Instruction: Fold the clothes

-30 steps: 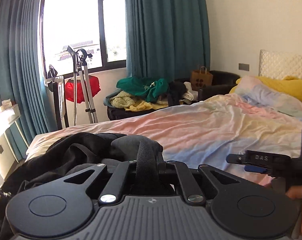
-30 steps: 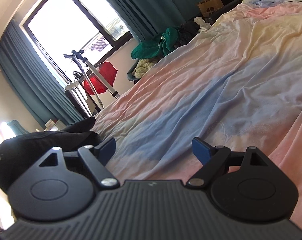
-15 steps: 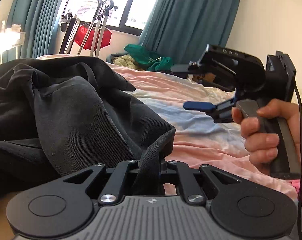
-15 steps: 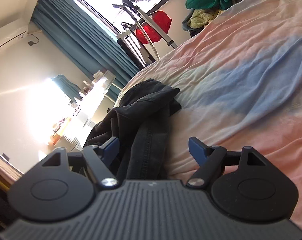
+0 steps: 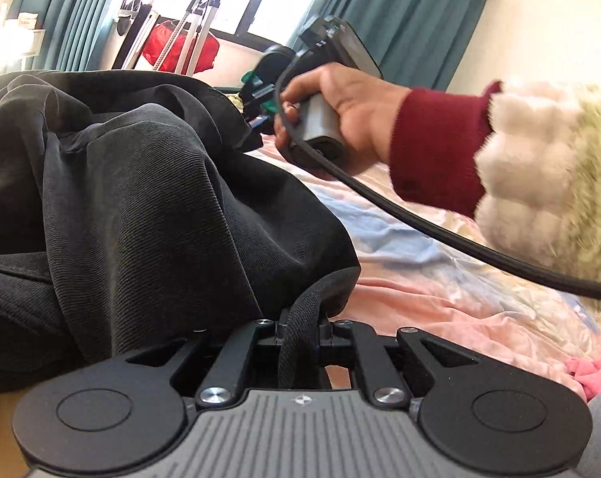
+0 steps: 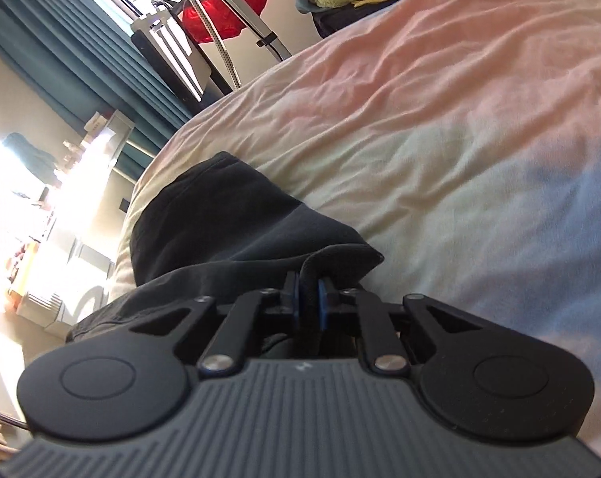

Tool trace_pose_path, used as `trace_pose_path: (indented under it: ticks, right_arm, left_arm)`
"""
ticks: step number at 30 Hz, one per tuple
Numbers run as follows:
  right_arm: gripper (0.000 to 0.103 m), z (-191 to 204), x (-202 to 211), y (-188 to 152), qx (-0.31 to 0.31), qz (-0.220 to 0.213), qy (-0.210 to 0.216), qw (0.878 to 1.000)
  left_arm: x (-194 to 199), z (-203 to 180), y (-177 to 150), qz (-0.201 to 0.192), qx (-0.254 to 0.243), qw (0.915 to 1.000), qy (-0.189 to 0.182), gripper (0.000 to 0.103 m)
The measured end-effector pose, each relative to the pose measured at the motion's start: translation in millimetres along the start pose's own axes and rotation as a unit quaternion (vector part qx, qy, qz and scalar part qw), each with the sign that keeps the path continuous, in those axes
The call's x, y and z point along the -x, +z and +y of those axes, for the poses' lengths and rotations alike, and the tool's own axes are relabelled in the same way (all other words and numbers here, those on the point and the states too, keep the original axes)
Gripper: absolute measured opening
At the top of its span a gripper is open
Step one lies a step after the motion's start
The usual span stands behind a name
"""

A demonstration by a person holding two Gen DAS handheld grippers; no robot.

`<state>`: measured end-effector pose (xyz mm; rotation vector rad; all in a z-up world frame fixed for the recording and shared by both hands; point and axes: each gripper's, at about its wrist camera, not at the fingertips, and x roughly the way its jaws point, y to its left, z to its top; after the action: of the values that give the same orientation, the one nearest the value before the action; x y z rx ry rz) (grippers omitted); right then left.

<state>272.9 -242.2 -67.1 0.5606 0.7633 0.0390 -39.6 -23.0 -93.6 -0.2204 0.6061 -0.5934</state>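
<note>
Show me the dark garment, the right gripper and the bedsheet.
dark garment (image 5: 149,207), left wrist view, on its bunched middle folds.
right gripper (image 6: 307,290), right wrist view, midway between its fingertips, jaws shut on a garment edge.
bedsheet (image 6: 459,139), right wrist view, on a bare wrinkled stretch.

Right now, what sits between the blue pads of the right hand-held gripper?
A thick hem of the black garment, pinched between the right hand-held gripper pads; the right wrist view shows it.

Left gripper: jaws clamped on black fabric. Right gripper: jaws have just been closing, now pinching dark cloth. Right hand grips its handle, far right of the left gripper.
</note>
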Motion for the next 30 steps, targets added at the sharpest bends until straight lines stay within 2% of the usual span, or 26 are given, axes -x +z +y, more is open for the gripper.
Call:
trace_pose_path:
  ticks: [2,5,8,10,14,17,19,20,22,25,27,30]
  right_arm:
    - [0.010,33.2,-0.8,15.2,0.062,-0.033,-0.014,0.997]
    - [0.010,83.0,-0.5,39.5,0.132,-0.067,0.015,0.989]
    - [0.010,136.8,-7.7,54.3,0.187,-0.065,0.051,0.979]
    - [0.010,173.0,-10.5,50.3,0.230,-0.058,0.093,0.967]
    - [0.010,225.7,-19.7,15.7,0.303,-0.015,0.138,0.943]
    - [0.013,243.0,-29.5,-16.9,0.348,0.034,0.141,0.926]
    - [0.021,240.2,-31.1,-28.4,0.358,0.071,0.143,0.920]
    - [0.024,234.3,-26.8,-28.2,0.354,0.079,0.151,0.920]
    - [0.048,220.0,-14.1,-24.5,0.340,0.083,0.168,0.921]
    - [0.071,181.3,17.0,1.2,0.279,0.040,0.200,0.938]
    - [0.072,146.2,35.1,24.2,0.214,0.007,0.216,0.953]
    - [0.072,80.4,47.5,51.7,0.102,-0.041,0.204,0.973]
  left_arm:
    - [-2.8,6.7,3.8,-0.001,0.009,0.9998,-0.019,0.009]
    - [-3.1,25.6,7.0,-0.001,0.044,0.9980,-0.046,0.009]
    - [-1.3,30.7,6.8,-0.005,0.043,0.9973,-0.059,0.009]
    - [0.3,30.6,6.0,-0.006,0.036,0.9974,-0.062,0.009]
    - [4.1,35.1,5.7,-0.007,0.036,0.9973,-0.064,0.009]
    - [6.2,32.7,7.1,-0.006,0.038,0.9972,-0.065,0.009]
    - [10.0,33.2,7.0,-0.007,0.039,0.9972,-0.064,0.009]
    - [11.9,33.1,6.9,-0.007,0.038,0.9973,-0.063,0.009]
    - [15.3,33.1,6.7,-0.006,0.037,0.9974,-0.061,0.009]
    - [19.4,33.6,6.7,-0.004,0.037,0.9975,-0.059,0.010]
    - [21.8,34.3,7.1,-0.003,0.039,0.9975,-0.058,0.010]
    - [25.4,35.5,7.1,-0.002,0.039,0.9976,-0.056,0.010]
